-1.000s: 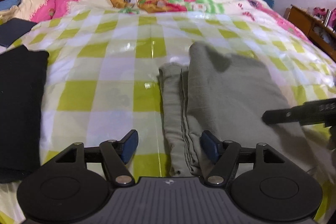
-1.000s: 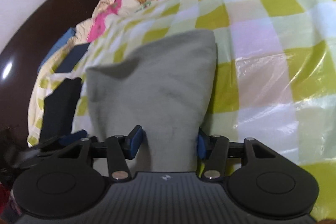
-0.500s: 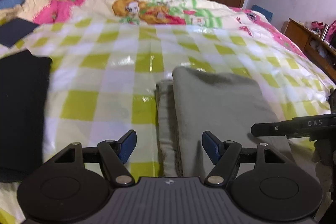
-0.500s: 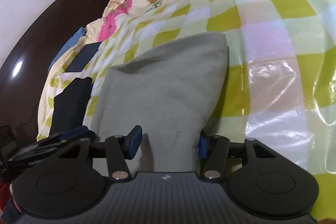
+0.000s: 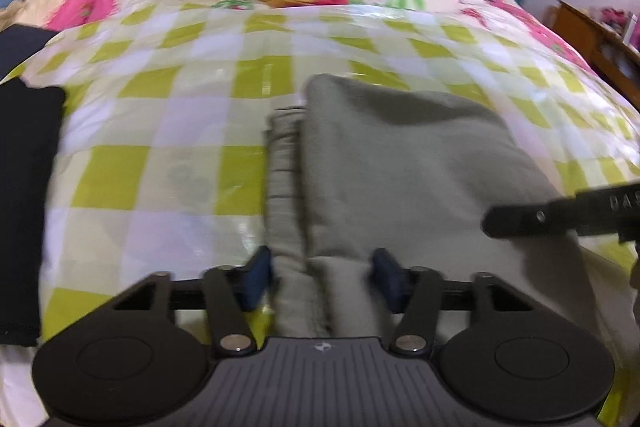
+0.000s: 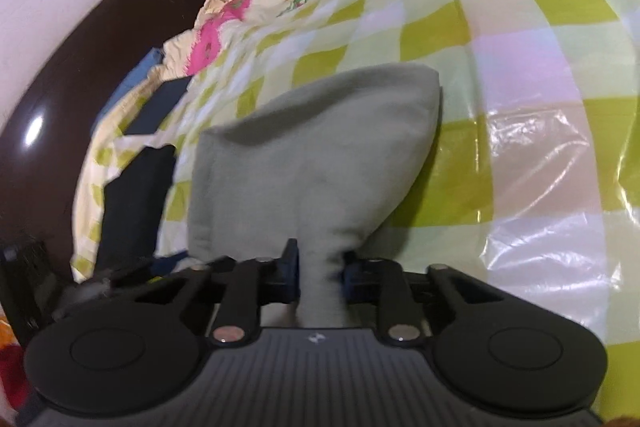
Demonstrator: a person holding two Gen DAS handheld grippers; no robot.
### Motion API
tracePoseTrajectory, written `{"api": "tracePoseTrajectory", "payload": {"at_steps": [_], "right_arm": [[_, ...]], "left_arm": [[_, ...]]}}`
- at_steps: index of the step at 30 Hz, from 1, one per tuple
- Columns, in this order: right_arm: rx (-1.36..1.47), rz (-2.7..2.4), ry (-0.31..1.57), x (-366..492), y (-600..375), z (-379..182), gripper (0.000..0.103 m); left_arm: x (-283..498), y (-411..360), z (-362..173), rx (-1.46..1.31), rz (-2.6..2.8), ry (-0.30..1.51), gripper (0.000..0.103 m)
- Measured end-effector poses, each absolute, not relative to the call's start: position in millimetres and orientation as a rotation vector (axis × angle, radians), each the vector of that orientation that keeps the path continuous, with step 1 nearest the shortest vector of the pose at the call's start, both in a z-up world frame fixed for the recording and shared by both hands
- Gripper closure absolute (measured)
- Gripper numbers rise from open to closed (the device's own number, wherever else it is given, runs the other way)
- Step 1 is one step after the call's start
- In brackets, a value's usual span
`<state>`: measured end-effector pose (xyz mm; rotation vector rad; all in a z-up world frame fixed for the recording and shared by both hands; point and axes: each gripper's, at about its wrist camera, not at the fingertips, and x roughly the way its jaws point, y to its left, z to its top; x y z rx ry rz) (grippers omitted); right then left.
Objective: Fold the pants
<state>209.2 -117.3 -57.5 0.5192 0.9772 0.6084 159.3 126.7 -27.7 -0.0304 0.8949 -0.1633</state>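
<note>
Checked green-and-white bedcover (image 5: 168,163) fills both views, with the grey pants (image 5: 400,163) lying at twelve o'clock from my left gripper (image 5: 320,275). Its jaws bracket the near edge of the stacked layers, half closed; whether they pinch yet I cannot tell. My right gripper (image 6: 320,273) is clenched on a bunched corner of the pants. They look already folded over at least once; I judge a last fold remains.
</note>
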Motion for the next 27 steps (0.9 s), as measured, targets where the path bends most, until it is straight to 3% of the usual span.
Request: {"api": "tracePoseTrajectory", "payload": {"at_steps": [10, 12, 14, 17, 20, 27], "right_arm": [[0.371, 0.386, 0.972, 192.7, -214.7, -32.7, 0.086], [0.359, 0.314, 0.960, 191.4, -232.9, -28.6, 0.084], [0.338, 0.253, 0.952, 185.3, -245.2, -25.2, 0.073], [0.279, 0.175, 0.902, 165.6, -255.7, -19.0, 0.072], [0.300, 0.110, 0.861, 138.5, -263.9, -13.4, 0.072], [0.237, 0.154, 0.764, 64.1, -234.1, 12.8, 0.068]], "left_arm": [[162.9, 41.3, -25.4, -0.133, -0.401, 0.904, 0.044], [165.8, 12.6, -27.8, -0.103, -0.425, 0.908, 0.044], [164.4, -3.2, -26.4, -0.066, -0.418, 0.900, 0.043], [155.3, -6.7, -19.3, -0.015, -0.376, 0.888, 0.041], [142.9, 1.5, -12.1, 0.009, -0.316, 0.883, 0.032], [99.0, -11.2, 3.5, 0.130, -0.198, 0.835, 0.032]]}}
